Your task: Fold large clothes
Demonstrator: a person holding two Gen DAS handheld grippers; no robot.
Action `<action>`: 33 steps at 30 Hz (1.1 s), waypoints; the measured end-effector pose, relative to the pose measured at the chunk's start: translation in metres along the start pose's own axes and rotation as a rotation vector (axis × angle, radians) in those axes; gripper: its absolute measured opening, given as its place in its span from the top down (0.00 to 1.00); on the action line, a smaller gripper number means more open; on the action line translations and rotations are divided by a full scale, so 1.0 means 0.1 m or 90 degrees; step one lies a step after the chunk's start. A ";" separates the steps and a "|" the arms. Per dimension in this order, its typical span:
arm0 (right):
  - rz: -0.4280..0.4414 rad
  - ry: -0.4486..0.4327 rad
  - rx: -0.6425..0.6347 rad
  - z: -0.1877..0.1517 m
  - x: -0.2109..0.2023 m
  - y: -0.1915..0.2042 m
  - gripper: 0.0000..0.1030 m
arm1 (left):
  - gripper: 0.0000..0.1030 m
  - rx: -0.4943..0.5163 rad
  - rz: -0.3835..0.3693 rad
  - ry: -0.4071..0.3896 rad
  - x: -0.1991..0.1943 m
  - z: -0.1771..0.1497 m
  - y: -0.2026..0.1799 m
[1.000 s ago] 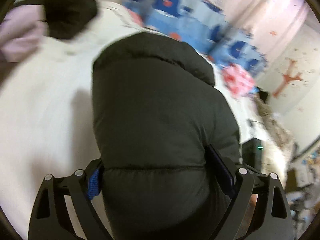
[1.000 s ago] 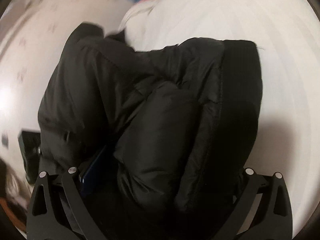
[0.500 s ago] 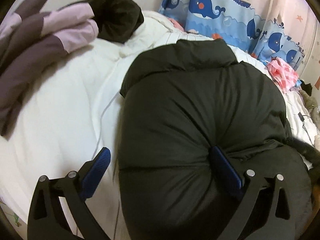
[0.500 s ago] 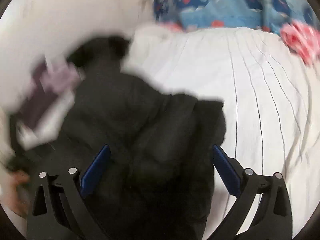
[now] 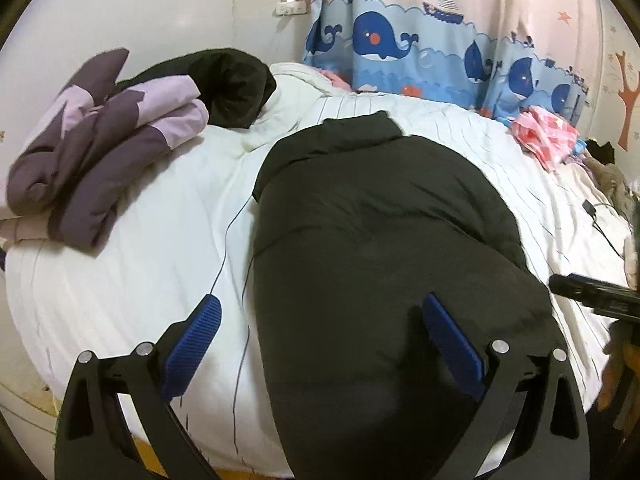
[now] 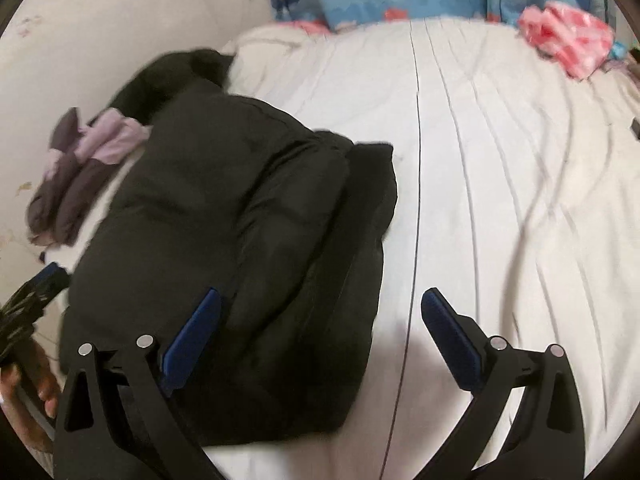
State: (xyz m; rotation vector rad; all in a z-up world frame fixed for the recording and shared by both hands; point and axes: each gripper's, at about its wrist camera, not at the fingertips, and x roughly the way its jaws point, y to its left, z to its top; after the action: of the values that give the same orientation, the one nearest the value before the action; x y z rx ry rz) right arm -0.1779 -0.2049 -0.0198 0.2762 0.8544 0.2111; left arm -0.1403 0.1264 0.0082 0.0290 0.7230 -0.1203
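The left gripper stands with its black fingers spread wide, the ribbed blue pads clear of any cloth; one pad sits over bare sheet, the other over the near bulk of the black puffer jacket, and nothing is pinched. The right gripper is likewise spread wide and empty, one blue pad over the jacket's edge and the other over the bedsheet. The jacket lies folded on the near part of the bed, a thick, puffy, quilted mound of matte black fabric with soft rounded seams, its collar end pointing away toward the curtain. The sheet beneath is white with thin dark stripes and shallow wrinkles. Farther off, at the wall side, a folded purple and lilac padded garment rests in rolled layers, touching a lumpy black fleecy garment behind it. On the opposite far side lies a crumpled pink patterned cloth. Behind the bed hangs a curtain printed with blue whales and small boats.
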 end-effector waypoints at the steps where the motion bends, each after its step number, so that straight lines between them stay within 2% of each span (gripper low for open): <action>1: 0.000 -0.016 -0.012 -0.06 -0.16 0.10 0.06 | 0.06 0.002 0.001 0.000 -0.04 -0.02 -0.04; 4: -0.004 -0.043 -0.042 -0.13 -0.46 0.36 0.06 | 0.06 0.004 -0.002 -0.004 -0.25 -0.11 -0.16; 5: -0.006 -0.048 -0.050 -0.10 -0.41 0.59 0.06 | 0.06 0.004 -0.005 -0.006 -0.31 -0.14 -0.19; 9: -0.001 -0.059 -0.077 -0.31 -0.58 0.96 0.06 | 0.06 0.014 -0.007 -0.016 -0.56 -0.22 -0.31; 13: 0.011 -0.054 -0.091 -0.45 -0.66 1.18 0.06 | 0.06 0.023 -0.003 -0.023 -0.75 -0.31 -0.39; 21: 0.008 -0.028 -0.088 -0.67 -0.70 1.30 0.06 | 0.06 0.032 0.003 -0.035 -1.03 -0.44 -0.42; 33: -0.017 -0.033 -0.107 -0.79 -0.89 1.47 0.06 | 0.06 0.040 -0.001 -0.032 -1.20 -0.59 -0.50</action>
State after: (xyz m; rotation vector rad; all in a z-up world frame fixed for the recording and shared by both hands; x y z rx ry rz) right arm -0.3065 -0.0795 0.0418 0.1123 0.7842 0.2486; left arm -0.2742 0.0932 0.0442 0.0856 0.6688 -0.1456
